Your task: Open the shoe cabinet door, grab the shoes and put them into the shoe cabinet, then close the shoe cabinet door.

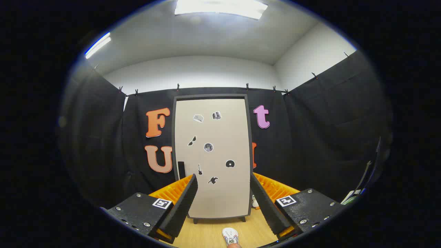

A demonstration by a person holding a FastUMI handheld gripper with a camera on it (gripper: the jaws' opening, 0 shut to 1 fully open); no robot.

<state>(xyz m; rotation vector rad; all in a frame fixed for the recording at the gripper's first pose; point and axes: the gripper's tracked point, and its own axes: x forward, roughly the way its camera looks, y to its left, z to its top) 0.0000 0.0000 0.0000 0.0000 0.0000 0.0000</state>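
The shoe cabinet stands upright against the booth wall, straight ahead of my fingers. Its beige door is closed, framed in dark grey, and carries several small stickers. A dark handle sits at the door's lower left edge. My gripper is open, its two fingers spread wide with nothing between them, some way short of the door. A white shoe lies on the wooden floor below and between the fingers. Another pale shoe peeks out at the cabinet's lower right corner, partly hidden by my right finger.
The light wooden floor runs from me to the cabinet's small feet. Black cloth walls close in on the left, right and behind the cabinet. Some equipment stands at the far right edge.
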